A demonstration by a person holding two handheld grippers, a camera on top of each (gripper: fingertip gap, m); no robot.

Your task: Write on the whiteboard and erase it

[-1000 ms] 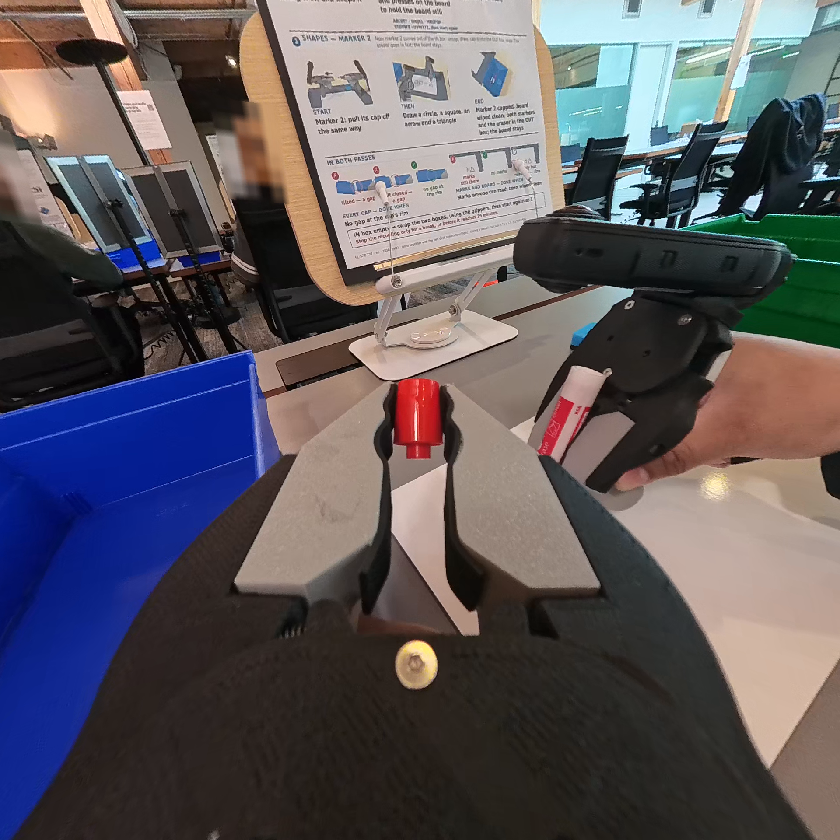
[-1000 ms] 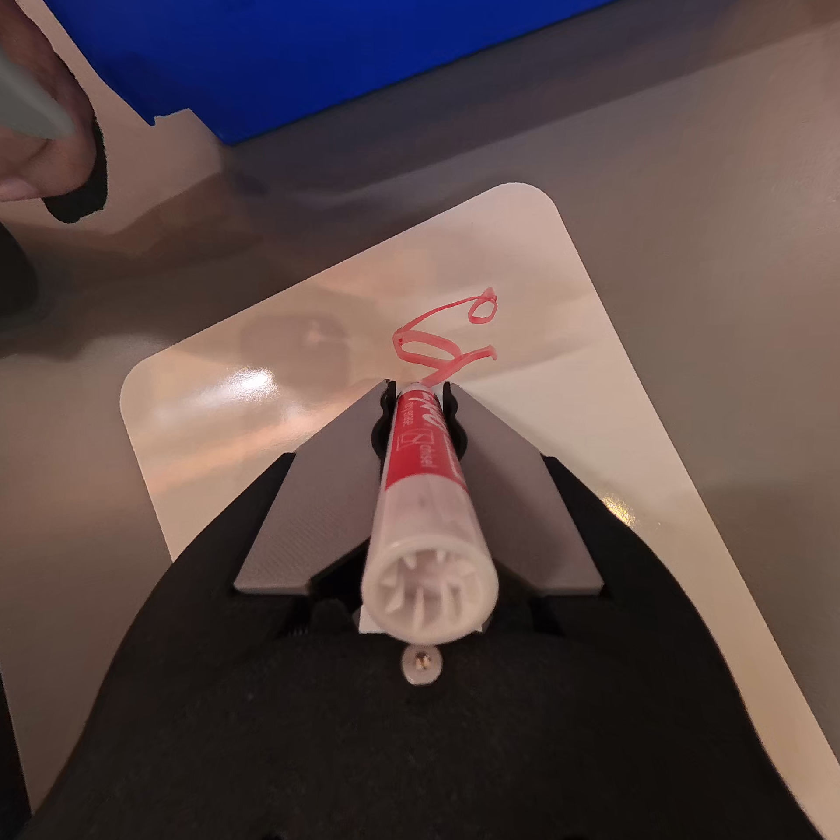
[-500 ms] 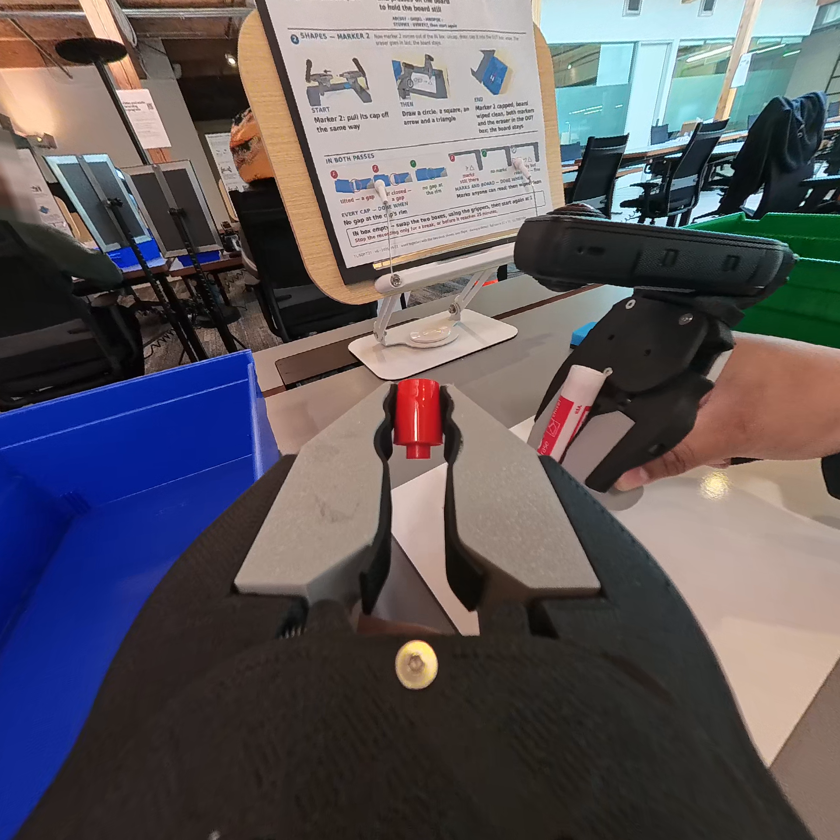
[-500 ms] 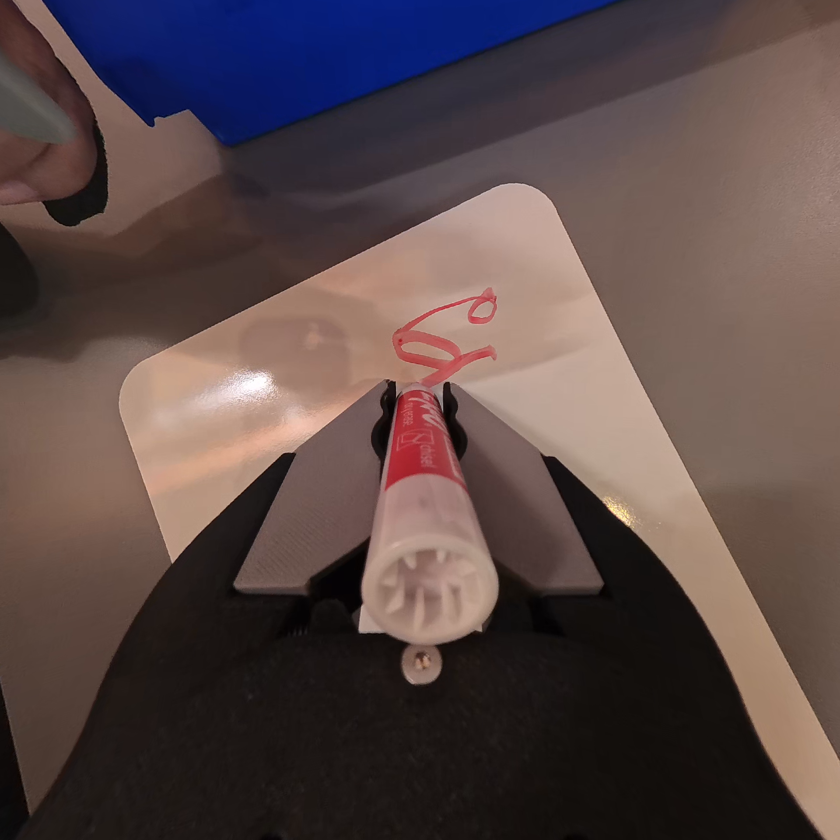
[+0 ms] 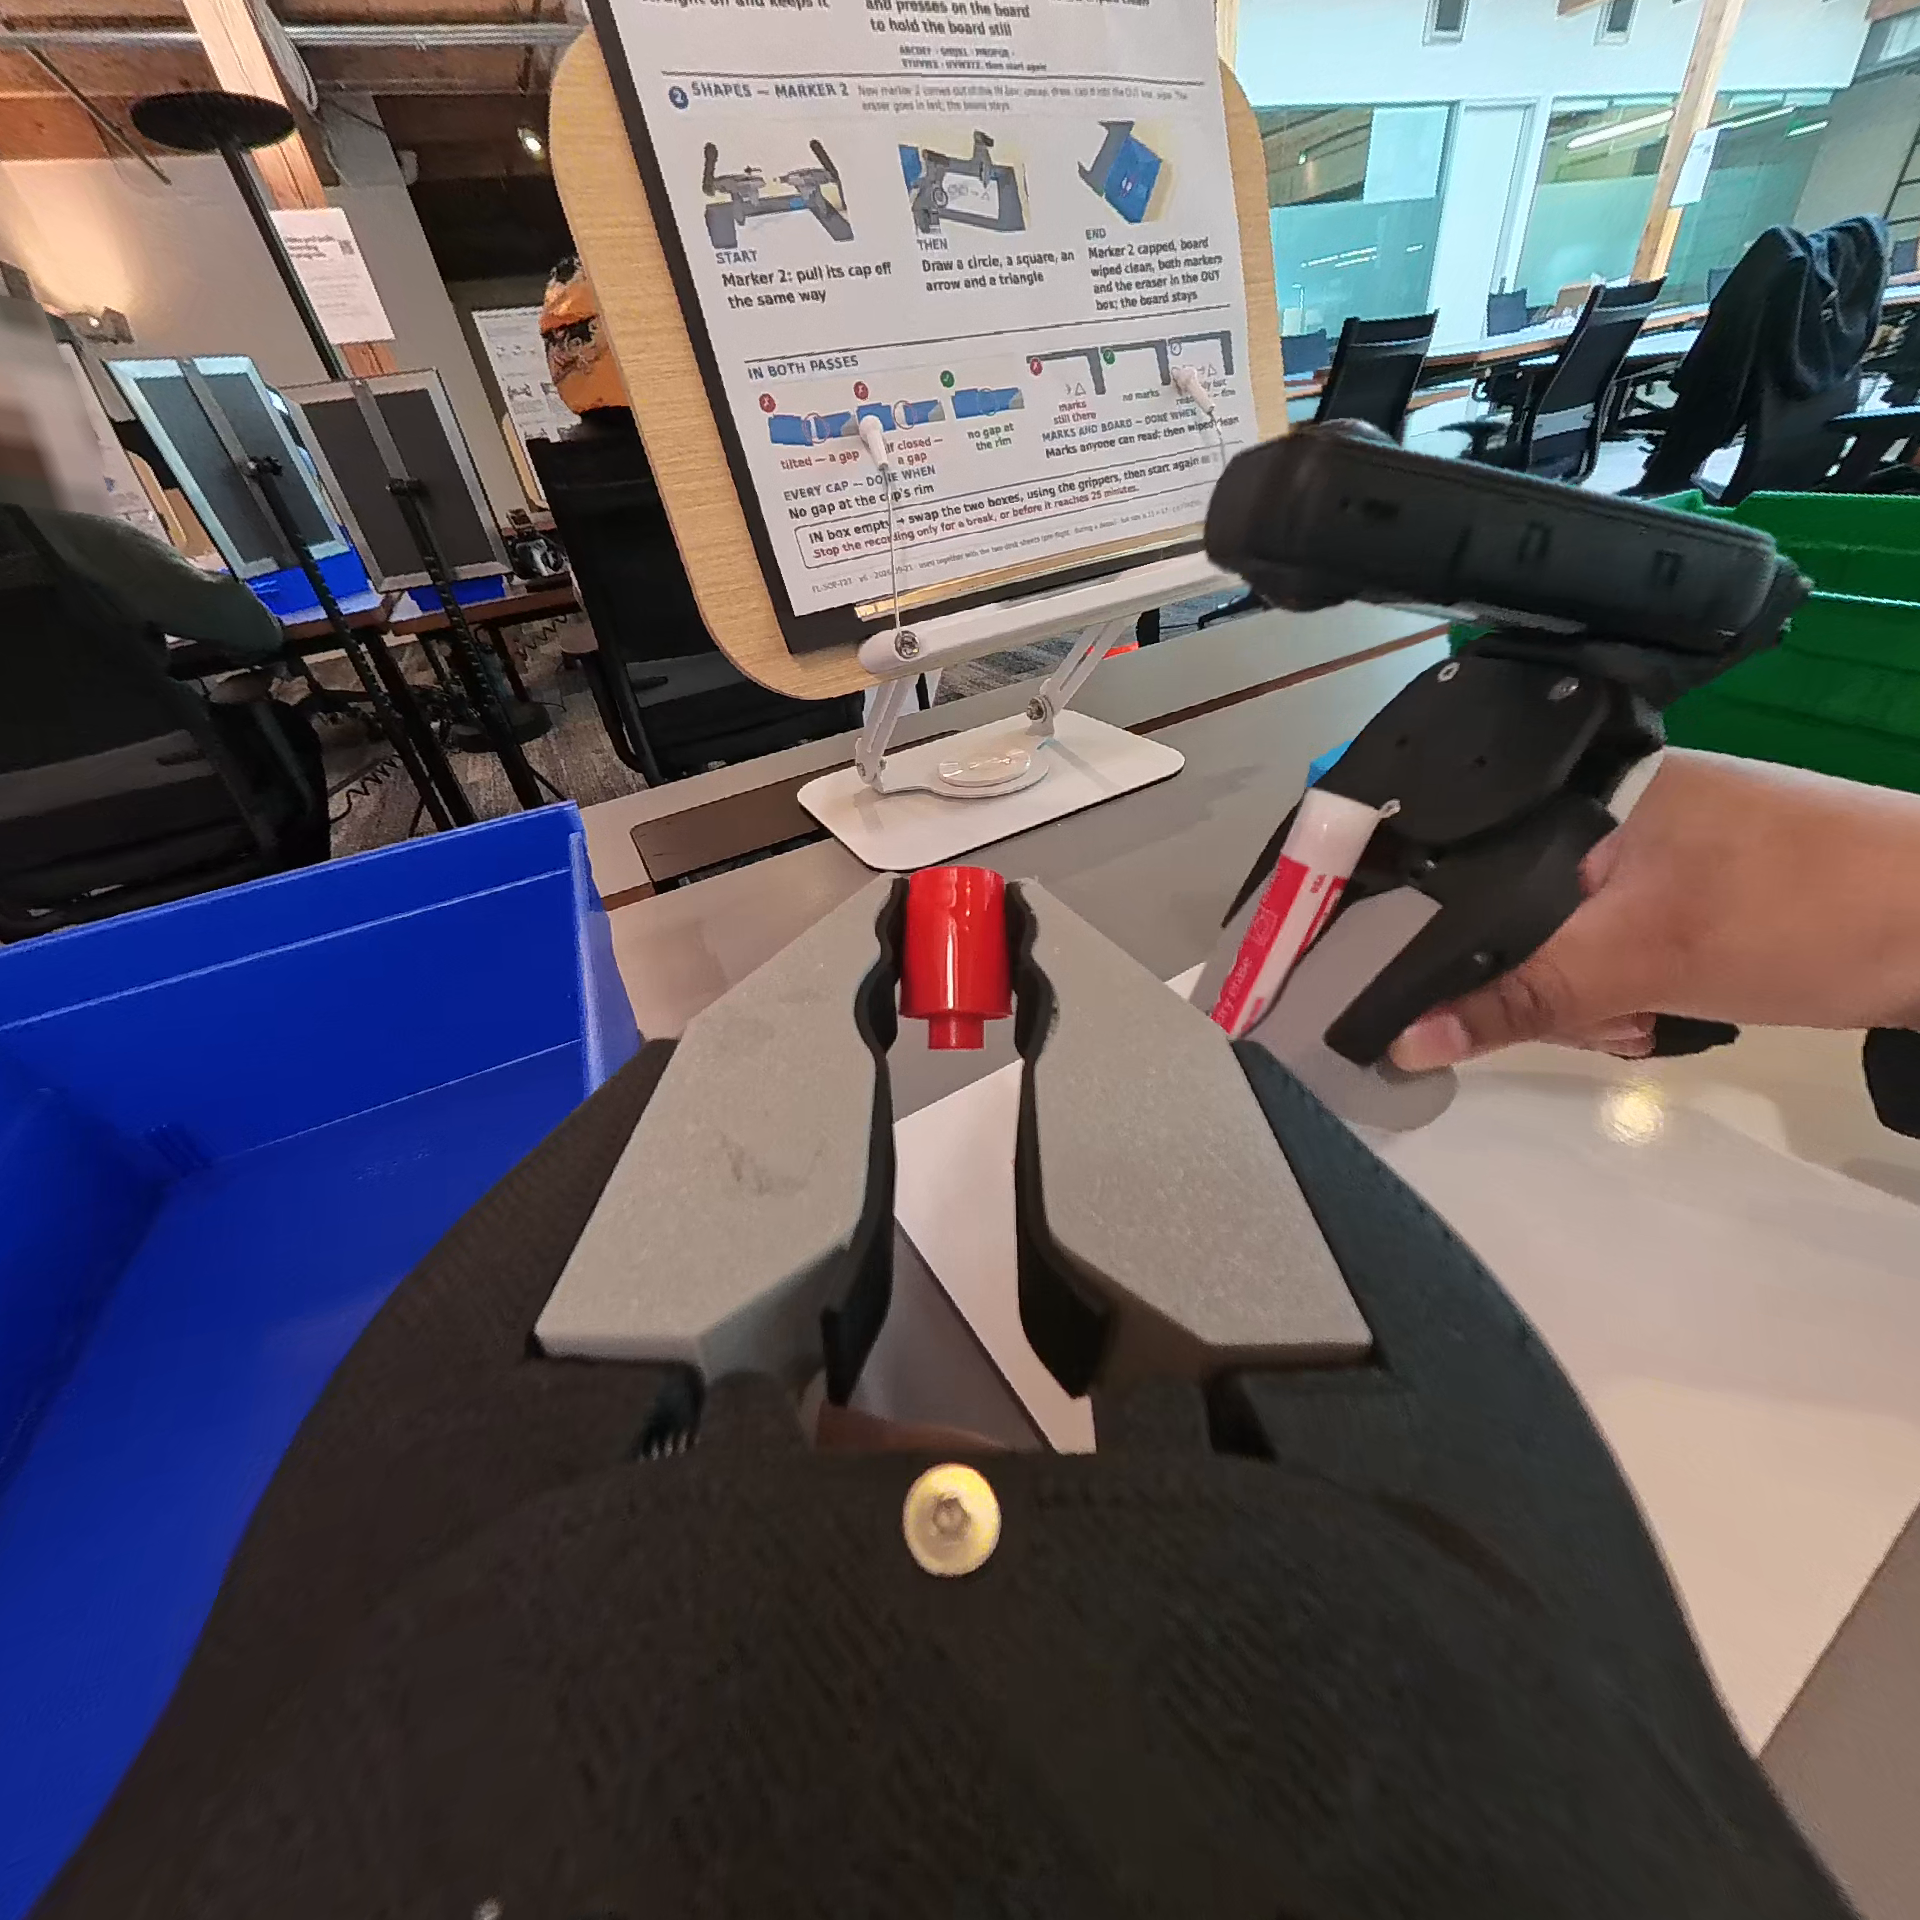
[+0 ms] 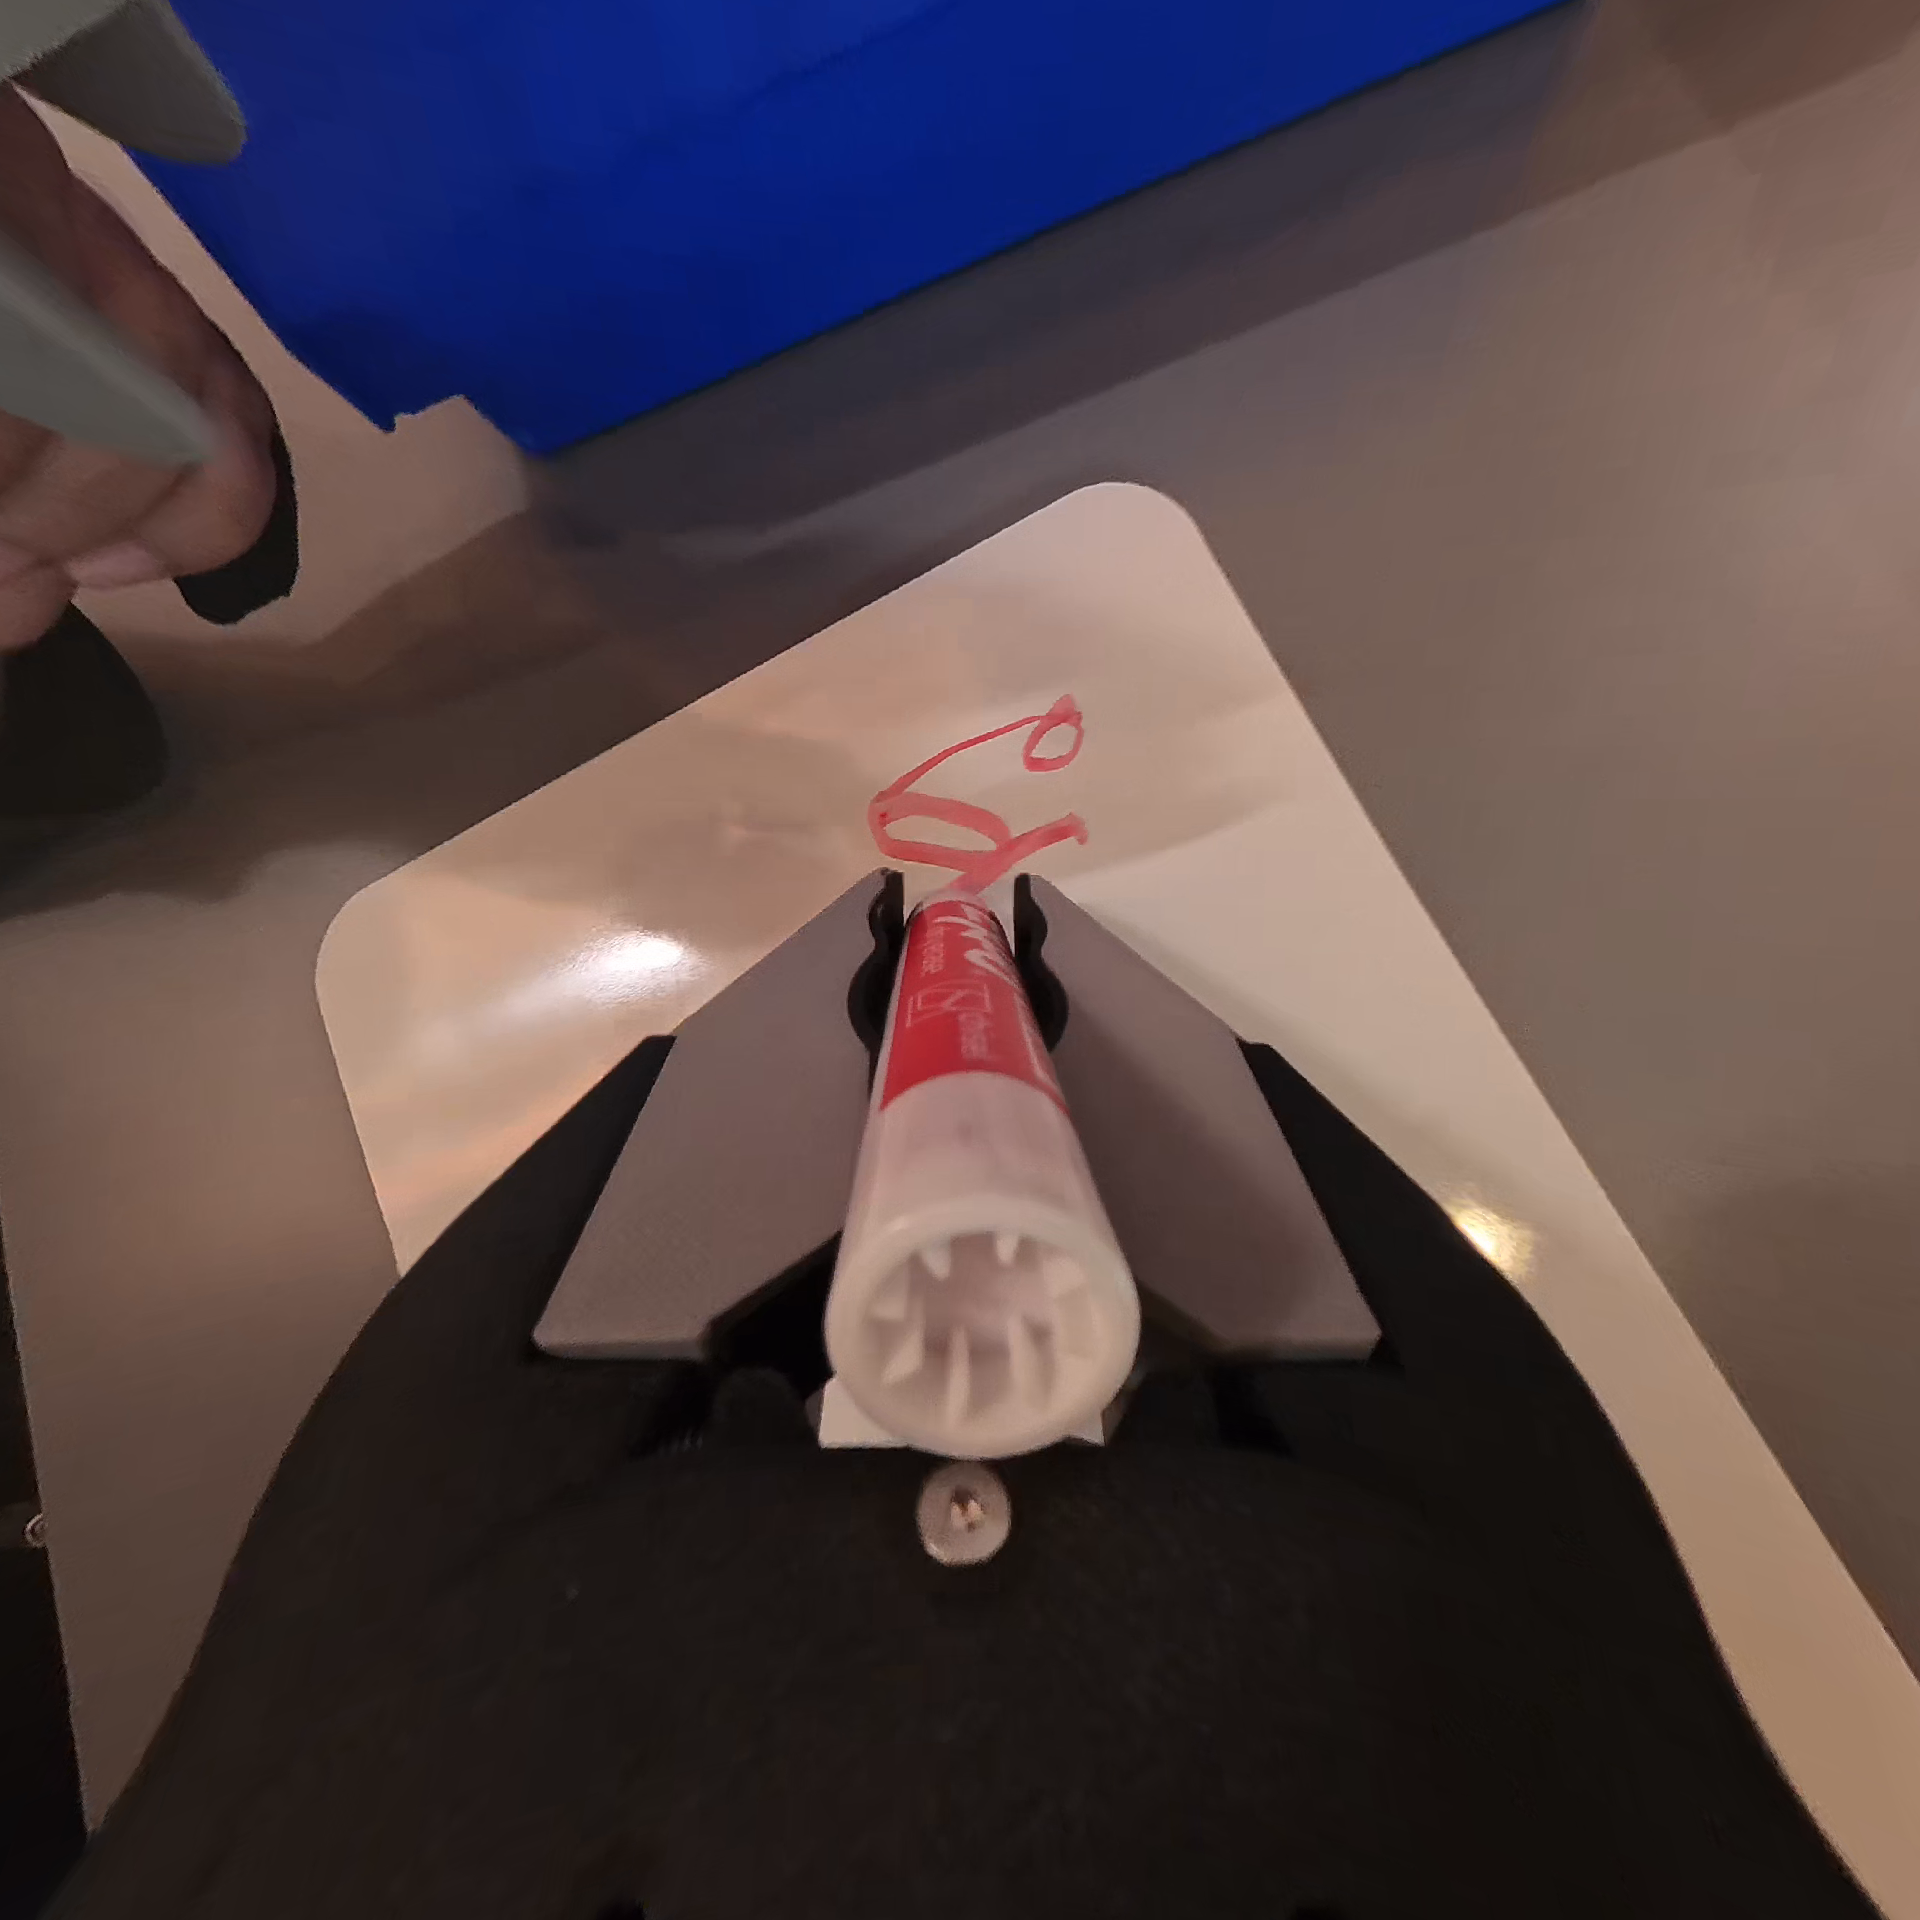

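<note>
Right wrist view: a grey table [image 6: 1558, 436] is shown from above, with a blue bin [image 6: 727, 187] at its far edge and a white, round-cornered whiteboard [image 6: 1299, 935] laid flat nearer the camera. The right gripper [image 6: 951, 894] is seen with its jaws clamped on a red-and-white marker [image 6: 961, 1049], which is pointed down at the board; the tip itself is hidden behind the barrel, so contact cannot be confirmed. A looping red scribble [image 6: 977, 800] is visible just beyond the fingers.

From the left wrist view, an instruction sheet on a stand [image 5: 935, 312] is seen at the back of the table and a green bin [image 5: 1849, 644] at the right. The left gripper [image 5: 954, 966] is held above the table beside the blue bin, its jaws closed on the marker's red cap [image 5: 954, 956].

Writing is judged to be partly done: the cap is off and only a few strokes are laid down. The remaining marks, recapping and the whole of the erasing appear to be left. No eraser is seen in either view.
</note>
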